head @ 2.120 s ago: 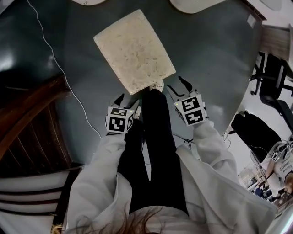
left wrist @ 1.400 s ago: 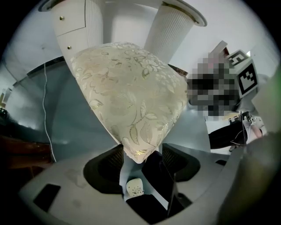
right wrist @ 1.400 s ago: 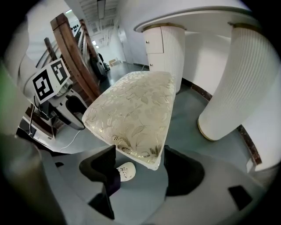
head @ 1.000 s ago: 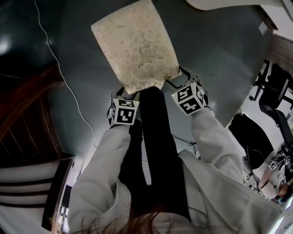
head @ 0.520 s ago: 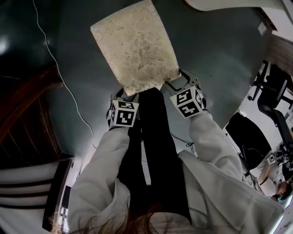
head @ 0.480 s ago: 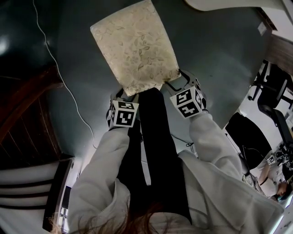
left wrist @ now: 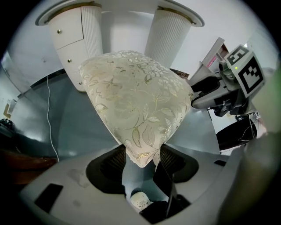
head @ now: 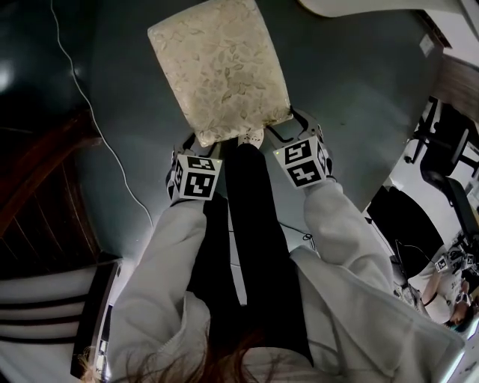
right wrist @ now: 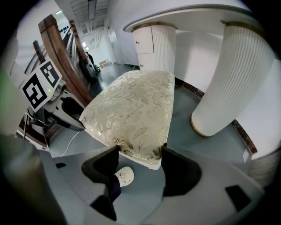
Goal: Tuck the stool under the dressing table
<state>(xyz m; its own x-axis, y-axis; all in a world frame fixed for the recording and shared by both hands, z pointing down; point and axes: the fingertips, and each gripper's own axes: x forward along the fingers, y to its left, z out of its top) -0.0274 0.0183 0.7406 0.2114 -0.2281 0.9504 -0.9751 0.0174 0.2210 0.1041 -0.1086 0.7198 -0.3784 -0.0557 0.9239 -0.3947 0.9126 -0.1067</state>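
The stool's cream floral cushion point(head: 221, 67) stands on the dark floor in front of the person's legs. My left gripper point(head: 197, 143) is at its near left corner. In the left gripper view that corner point(left wrist: 136, 101) sits between the closing jaws point(left wrist: 142, 158) and touches both pads. My right gripper point(head: 288, 121) is at the near right corner. There the cushion's edge point(right wrist: 136, 110) lies between its closing jaws point(right wrist: 140, 156), again touching both pads. The white dressing table point(head: 352, 6) is just beyond, on fluted pedestals point(left wrist: 169, 35) point(right wrist: 228, 79).
A white shoe tip point(head: 251, 138) shows under the cushion's near edge. A thin white cable point(head: 97, 127) runs over the floor on the left, beside dark wooden stairs point(head: 45, 209). Black office chairs point(head: 441, 157) stand at the right.
Both grippers have come forward from in front of the stool onto its near corners, which now sit between the jaws. The stool has shifted slightly away from the person.
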